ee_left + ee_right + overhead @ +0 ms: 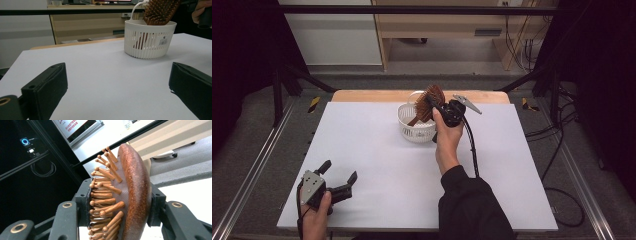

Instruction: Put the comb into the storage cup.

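A wooden hairbrush (430, 101) with wooden pins stands tilted in a white slotted basket (409, 129) at the table's far middle, handle down inside it. My right gripper (435, 106) is shut on the brush head, which sits between its jaws in the right gripper view, pins to the left (120, 202). In the left gripper view the basket (149, 40) and the hairbrush (160, 11) stand at the upper right. My left gripper (340, 175) rests near the table's front left corner, open, with nothing between its fingers (47, 87).
The white table top (377, 160) has a wooden strip along its far edge. Black frame rails run along both sides. A cable (471, 145) trails from the right gripper over the forearm. Wooden furniture stands behind the table.
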Motion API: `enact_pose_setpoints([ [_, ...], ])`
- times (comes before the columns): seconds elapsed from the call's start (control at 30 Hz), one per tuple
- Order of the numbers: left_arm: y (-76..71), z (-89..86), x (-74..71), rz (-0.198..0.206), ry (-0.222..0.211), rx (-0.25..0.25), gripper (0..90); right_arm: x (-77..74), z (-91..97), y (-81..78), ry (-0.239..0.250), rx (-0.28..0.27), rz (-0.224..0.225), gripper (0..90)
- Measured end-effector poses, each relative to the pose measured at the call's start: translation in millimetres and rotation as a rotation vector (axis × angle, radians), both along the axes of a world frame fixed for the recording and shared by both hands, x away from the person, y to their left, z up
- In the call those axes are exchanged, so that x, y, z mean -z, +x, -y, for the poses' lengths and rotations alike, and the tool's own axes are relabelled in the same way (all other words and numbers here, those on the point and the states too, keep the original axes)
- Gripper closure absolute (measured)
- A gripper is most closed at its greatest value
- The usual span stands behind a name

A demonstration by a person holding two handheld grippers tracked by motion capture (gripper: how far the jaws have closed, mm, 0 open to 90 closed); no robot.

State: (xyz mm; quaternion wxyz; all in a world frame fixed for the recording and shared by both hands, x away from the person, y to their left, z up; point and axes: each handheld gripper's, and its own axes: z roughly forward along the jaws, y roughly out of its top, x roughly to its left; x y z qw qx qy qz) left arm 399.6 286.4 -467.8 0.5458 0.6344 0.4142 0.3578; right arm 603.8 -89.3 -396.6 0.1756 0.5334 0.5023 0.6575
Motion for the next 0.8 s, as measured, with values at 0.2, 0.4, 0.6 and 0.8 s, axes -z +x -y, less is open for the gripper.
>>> enact_pose_setpoints([
  [0.2,-0.1,-0.5,0.0,0.0,-0.002,-0.004,2.0,0.2,1.7,0.3,-0.015,-0.008,0.001,49.8],
  [0.4,0.0,-0.1,-0.1,0.001,0.001,-0.001,2.0,1.1,7.0,1.5,-0.034,-0.019,-0.009,48.6],
  [0.6,0.1,-0.1,0.1,-0.001,0.0,-0.002,2.0,2.4,10.7,3.0,-0.052,-0.027,-0.014,46.5],
  [0.8,0.1,-0.3,0.1,-0.001,-0.001,-0.004,2.0,4.7,15.8,4.8,-0.072,-0.029,-0.03,44.7],
])
